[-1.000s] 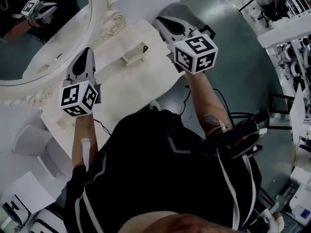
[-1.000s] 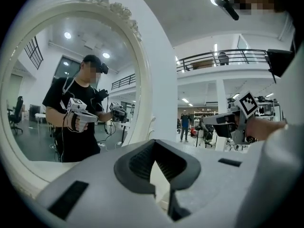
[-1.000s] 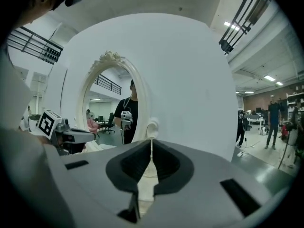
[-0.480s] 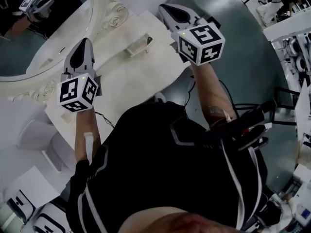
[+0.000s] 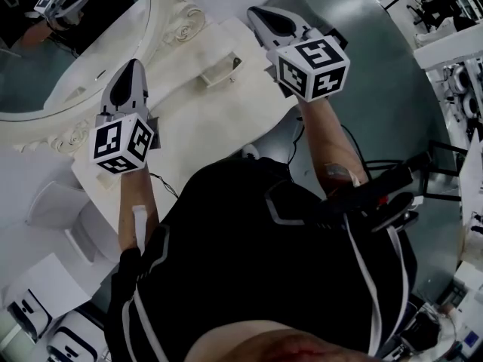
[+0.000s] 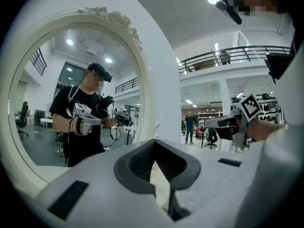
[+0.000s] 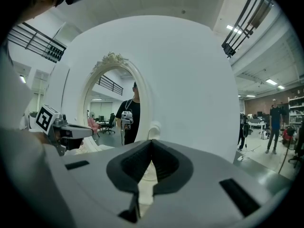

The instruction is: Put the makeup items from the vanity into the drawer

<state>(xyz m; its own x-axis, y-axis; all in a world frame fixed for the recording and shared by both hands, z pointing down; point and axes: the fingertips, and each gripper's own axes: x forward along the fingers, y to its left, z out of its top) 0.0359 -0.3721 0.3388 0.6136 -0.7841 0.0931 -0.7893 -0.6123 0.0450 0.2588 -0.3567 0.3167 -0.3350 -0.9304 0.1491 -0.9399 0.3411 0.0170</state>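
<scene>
Left gripper (image 5: 133,66) and right gripper (image 5: 255,13) hover pinched closed and empty before the oval white carved-frame mirror (image 5: 83,59). A small cream oblong item (image 5: 219,70), probably makeup, lies just below the mirror. Best to spread the right jaws first, then approach it squarely.

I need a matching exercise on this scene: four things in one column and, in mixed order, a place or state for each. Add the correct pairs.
Things
1 left gripper
2 right gripper
3 mirror
4 small white item

Places or states
a lies on the vanity top, touched by no gripper
b shut, at the vanity top's right edge
c shows the person's reflection
d shut, beside the mirror's frame

Pairs: 1-d, 2-b, 3-c, 4-a
</scene>
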